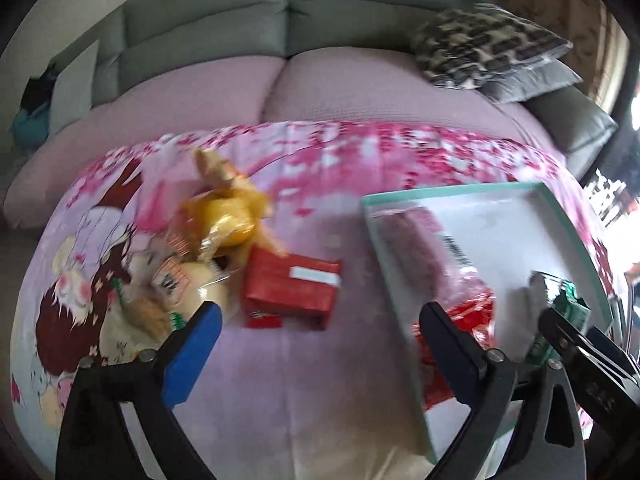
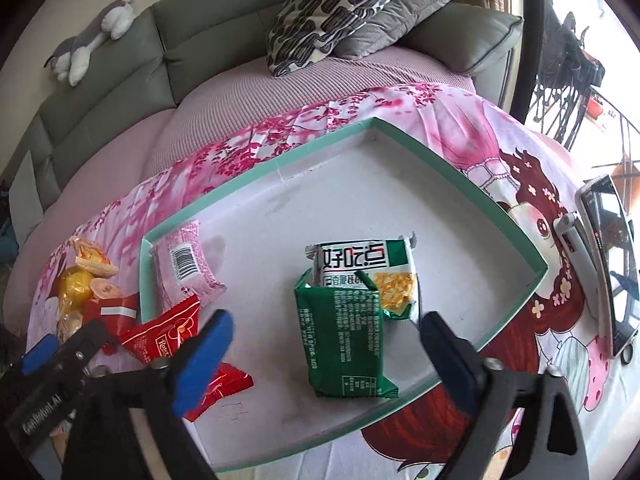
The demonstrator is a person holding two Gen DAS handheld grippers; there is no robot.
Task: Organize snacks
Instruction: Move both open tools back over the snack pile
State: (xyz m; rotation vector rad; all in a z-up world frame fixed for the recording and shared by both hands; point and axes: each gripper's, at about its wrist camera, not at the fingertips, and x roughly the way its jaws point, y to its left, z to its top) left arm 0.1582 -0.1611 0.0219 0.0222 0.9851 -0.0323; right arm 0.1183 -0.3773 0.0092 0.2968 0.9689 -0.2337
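Observation:
A shallow white tray with a teal rim (image 2: 256, 176) lies on a pink printed cloth. In it are two green snack packs (image 2: 344, 344), a pink pack (image 2: 184, 268) and red packets (image 2: 164, 336). My right gripper (image 2: 326, 334) is open and empty just above the green packs. My left gripper (image 1: 320, 320) is open and empty over the cloth, near a red box (image 1: 292, 288). A pile of yellow and orange snack bags (image 1: 208, 240) lies to the left of the box. The tray also shows in the left wrist view (image 1: 576, 220), with the right gripper (image 1: 560, 320) over it.
A grey sofa (image 2: 120, 80) with a pink cover stands behind the cloth, with patterned and grey cushions (image 2: 340, 12) and a plush toy (image 2: 92, 40). A phone on a stand (image 2: 604, 256) stands at the right of the tray.

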